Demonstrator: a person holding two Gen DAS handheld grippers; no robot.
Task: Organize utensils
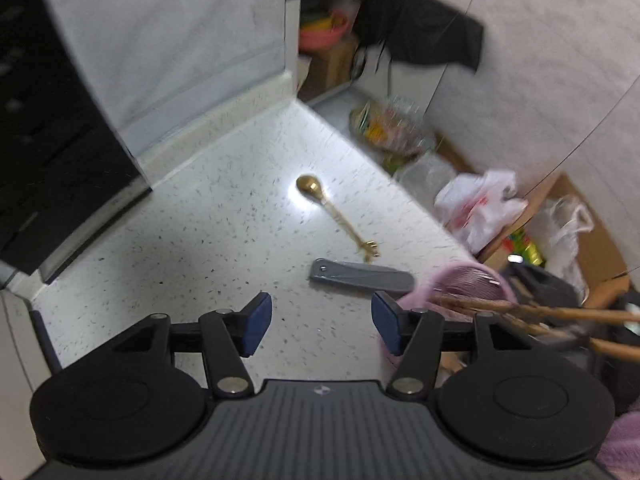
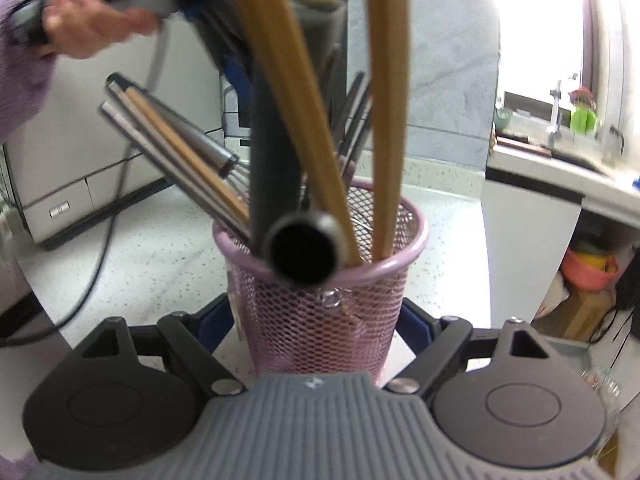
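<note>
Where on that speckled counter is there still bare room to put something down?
The widest bare patch lies between the dark appliance, the gold spoon and the open left gripper. It is crowded near the counter's edge, where the spoon, grey folding knife and full pink mesh holder sit.

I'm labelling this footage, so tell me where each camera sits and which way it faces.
Left wrist: on the left gripper, facing steeply down at the counter, gold spoon and folded knife; its own open fingers show.
Right wrist: on the right gripper, facing the pink mesh holder; a hand shows.
Shared: holder, counter.
</note>
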